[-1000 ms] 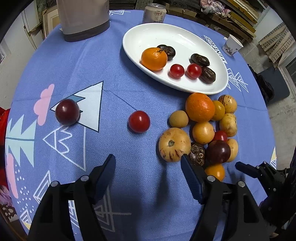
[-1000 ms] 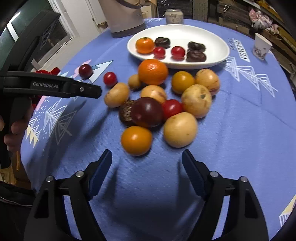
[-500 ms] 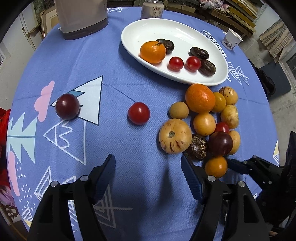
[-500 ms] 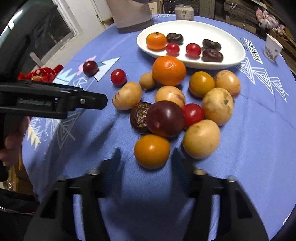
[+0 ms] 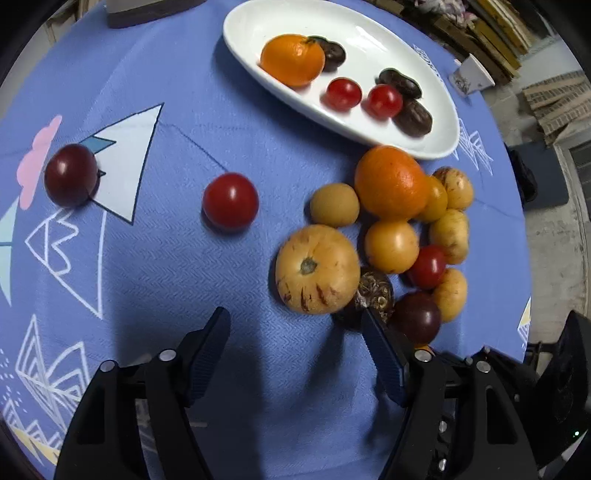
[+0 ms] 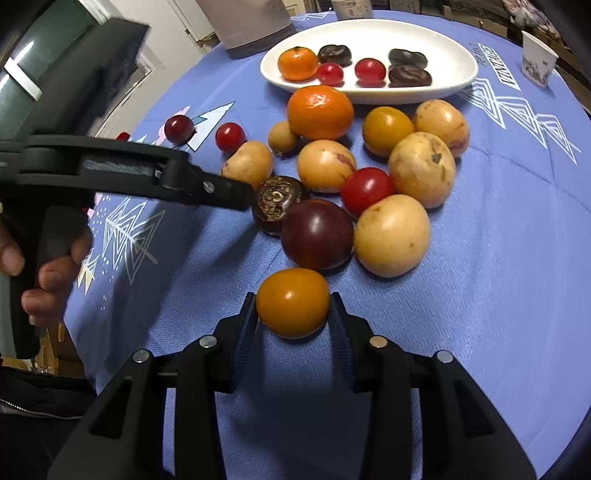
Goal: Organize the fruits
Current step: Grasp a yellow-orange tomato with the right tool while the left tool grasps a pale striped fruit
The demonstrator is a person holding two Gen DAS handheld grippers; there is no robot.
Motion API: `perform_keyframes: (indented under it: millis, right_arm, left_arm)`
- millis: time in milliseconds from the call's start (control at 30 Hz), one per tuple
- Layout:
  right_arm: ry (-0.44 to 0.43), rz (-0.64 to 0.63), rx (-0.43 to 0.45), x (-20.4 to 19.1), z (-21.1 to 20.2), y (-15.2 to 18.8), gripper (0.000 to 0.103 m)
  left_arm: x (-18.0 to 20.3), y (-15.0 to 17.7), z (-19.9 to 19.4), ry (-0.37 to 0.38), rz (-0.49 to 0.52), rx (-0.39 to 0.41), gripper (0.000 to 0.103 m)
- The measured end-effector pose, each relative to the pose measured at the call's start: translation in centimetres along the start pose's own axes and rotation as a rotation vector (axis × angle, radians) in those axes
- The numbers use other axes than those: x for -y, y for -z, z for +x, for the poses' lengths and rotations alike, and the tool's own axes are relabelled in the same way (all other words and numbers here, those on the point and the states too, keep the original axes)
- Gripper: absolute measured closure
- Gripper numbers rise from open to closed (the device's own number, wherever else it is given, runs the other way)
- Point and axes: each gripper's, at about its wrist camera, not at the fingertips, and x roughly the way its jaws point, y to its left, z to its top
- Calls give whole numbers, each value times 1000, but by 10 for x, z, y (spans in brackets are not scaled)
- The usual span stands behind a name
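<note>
- Two wide-spread fingers frame the left wrist view: the left gripper [image 5: 295, 350] hangs open over bare blue patterned tablecloth [image 5: 177, 280] and holds nothing.
- Just ahead of its right finger lies a heap of loose fruit, with a large striped yellow melon-like fruit [image 5: 317, 268] nearest and a wrinkled brown fruit [image 5: 371, 295] touching that finger's tip or nearly so; I cannot tell which.
- One round red tomato [image 5: 230, 201] and a dark purple plum-like fruit [image 5: 71, 174] sit apart to the left, well clear of the jaws.
- Beyond the heap, the white oval ceramic plate [image 5: 258, 22] already carries a mandarin, two small red tomatoes and dark fruits.
- Right wrist view: the right gripper [image 6: 293, 317] has its jaws drawn in around a small glossy orange-yellow tomato [image 6: 292, 302], both pads at or against its sides, low on the cloth at the near edge of the heap.
- That tomato looks light, smooth-skinned and soft, so I judge it slippery and easily bruised; a gentle squeeze across its widest middle suits it.
- It sits centred between the fingers, its far side touching or just beside a dark purple round fruit [image 6: 317, 233].
</note>
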Motion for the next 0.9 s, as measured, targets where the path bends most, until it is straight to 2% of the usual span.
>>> perform_keyframes:
  millis: [167,267,333,500,567,767,900]
  right_arm:
    - [-18,11,2,6,-3,4,65]
    - [-21,13,2,8,-4,4,65]
    - [-21,11,-2,7,-4,3,65]
    - [-17,4,-7,6,-5,1,64]
    - [-17,3,-5,4,-6,0,64]
    - [-23,1,30,2,-25,-10,64]
    - [-32,4,84,7,-52,-22,65]
  left_arm:
    - [0,-10,2,17,-17,14,28]
    - [4,-15,3,-16,12,35,42]
    - [7,-16,4,0,25,31,59]
    - [12,-13,2,-29,33,36,59]
    - [8,-11,-1,-20,16,29,59]
    - [6,-9,-24,-25,22,82,59]
    - [6,-11,-45,-30,31,122,59]
